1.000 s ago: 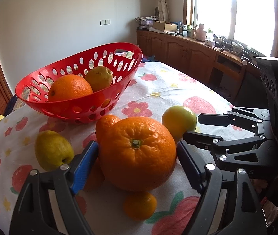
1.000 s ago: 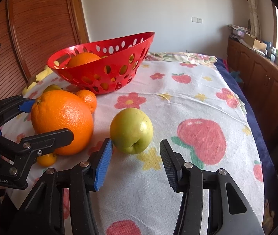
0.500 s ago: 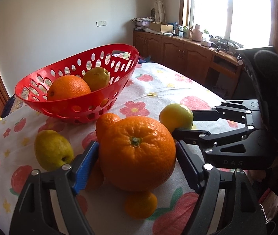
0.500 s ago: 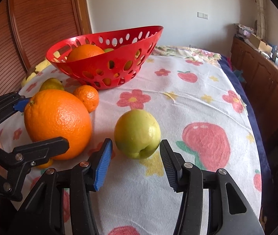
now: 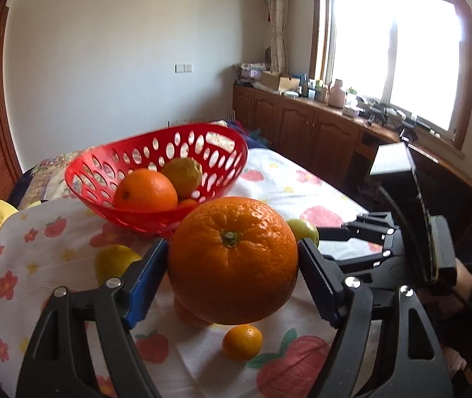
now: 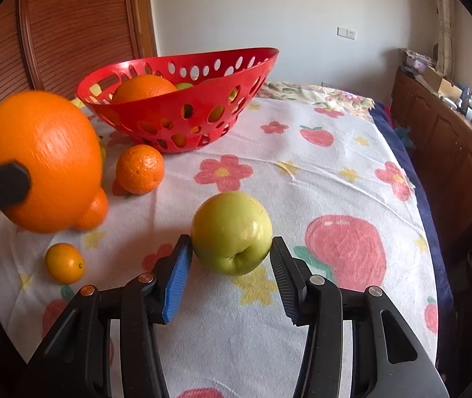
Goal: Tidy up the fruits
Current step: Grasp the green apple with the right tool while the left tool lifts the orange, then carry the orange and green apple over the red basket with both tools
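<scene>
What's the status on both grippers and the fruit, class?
Left gripper shut on big orange, lifted. Right gripper closing round green apple. Basket path unobstructed.

Probably home: wooden cabinets (image 5: 315,132), curtained window (image 5: 392,49).

A large orange (image 5: 232,258) hangs clear of the flowered cloth, stem end up. A green apple (image 6: 231,232) lies on its side. A red basket (image 6: 183,122) holds an orange (image 5: 145,189) and a lemon (image 5: 183,174). A small orange (image 6: 140,169) and a kumquat (image 6: 64,263) lie nearby.
</scene>
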`<state>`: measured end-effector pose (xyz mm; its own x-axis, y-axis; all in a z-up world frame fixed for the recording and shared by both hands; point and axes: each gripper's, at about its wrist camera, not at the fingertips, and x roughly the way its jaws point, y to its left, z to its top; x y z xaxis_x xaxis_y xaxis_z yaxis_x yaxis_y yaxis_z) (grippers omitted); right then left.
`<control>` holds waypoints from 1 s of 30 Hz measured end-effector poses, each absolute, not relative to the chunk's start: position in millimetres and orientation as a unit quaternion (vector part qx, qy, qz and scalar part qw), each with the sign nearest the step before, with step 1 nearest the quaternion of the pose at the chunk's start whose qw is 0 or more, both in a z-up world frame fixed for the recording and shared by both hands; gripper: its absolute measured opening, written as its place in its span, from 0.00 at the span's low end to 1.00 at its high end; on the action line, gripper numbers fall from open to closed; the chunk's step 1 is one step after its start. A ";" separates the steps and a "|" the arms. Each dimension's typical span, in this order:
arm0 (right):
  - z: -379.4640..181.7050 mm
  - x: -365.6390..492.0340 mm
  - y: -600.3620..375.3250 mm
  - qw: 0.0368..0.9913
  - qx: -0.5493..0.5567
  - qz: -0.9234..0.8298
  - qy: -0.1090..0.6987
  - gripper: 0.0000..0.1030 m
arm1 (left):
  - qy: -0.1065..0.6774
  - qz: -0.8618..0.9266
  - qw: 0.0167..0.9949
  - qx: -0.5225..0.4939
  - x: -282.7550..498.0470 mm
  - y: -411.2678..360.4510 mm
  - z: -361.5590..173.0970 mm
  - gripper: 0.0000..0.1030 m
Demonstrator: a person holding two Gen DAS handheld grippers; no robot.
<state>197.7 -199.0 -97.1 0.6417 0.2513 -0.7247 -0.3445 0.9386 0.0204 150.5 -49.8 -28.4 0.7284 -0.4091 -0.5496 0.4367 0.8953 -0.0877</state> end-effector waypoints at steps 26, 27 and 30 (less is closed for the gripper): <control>-7.4 191.7 -175.7 0.928 -0.072 0.214 0.296 0.47 | 0.231 -0.196 0.953 0.028 172.1 0.0 45.8 0.76; -5.3 195.3 -174.5 0.928 -0.073 0.216 0.294 0.47 | 0.230 -0.194 0.953 0.028 175.1 1.7 46.2 0.76; -0.7 207.1 -167.8 0.928 -0.076 0.221 0.291 0.47 | 0.231 -0.191 0.954 0.025 185.1 6.7 45.9 0.76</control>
